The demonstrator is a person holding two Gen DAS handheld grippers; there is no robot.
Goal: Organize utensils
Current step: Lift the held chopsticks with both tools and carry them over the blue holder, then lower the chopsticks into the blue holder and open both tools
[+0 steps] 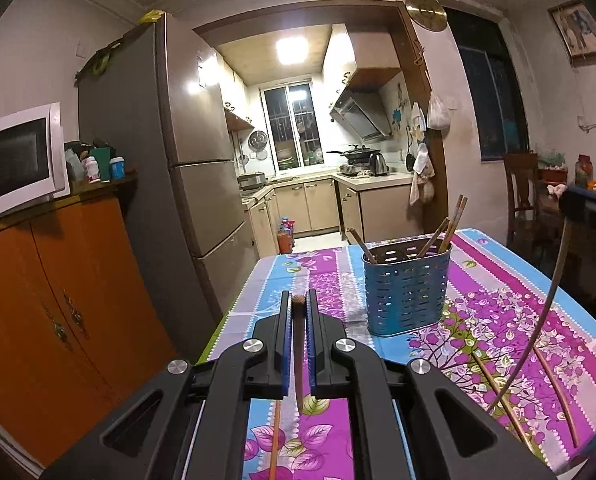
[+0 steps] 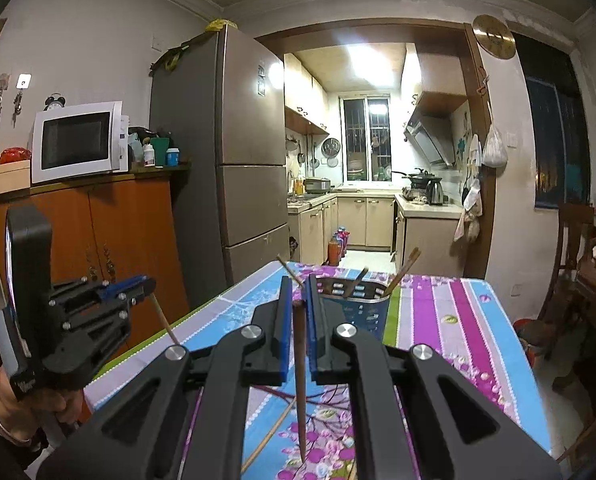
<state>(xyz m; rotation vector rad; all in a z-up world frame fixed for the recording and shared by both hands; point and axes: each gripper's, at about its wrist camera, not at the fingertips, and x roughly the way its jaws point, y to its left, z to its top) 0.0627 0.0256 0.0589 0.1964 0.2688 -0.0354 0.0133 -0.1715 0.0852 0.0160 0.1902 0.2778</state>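
Note:
A blue perforated metal utensil holder [image 1: 405, 288] stands on the floral tablecloth and holds several brown chopsticks [image 1: 451, 222]. My left gripper [image 1: 298, 304] is shut on a brown chopstick [image 1: 298, 360] that hangs down, left of and nearer than the holder. My right gripper [image 2: 298, 294] is shut on another brown chopstick [image 2: 301, 380] pointing down, just in front of the holder [image 2: 361, 308]. The left gripper also shows in the right wrist view [image 2: 150, 286], holding its chopstick [image 2: 164, 320]. Loose chopsticks [image 1: 497, 392] lie on the cloth.
The table [image 1: 497, 280] has its left edge near an orange cabinet [image 1: 58, 300] with a microwave [image 1: 14, 160] and a tall fridge [image 1: 170, 152]. A wooden chair [image 1: 521, 192] stands at the far right. The kitchen doorway lies beyond the table.

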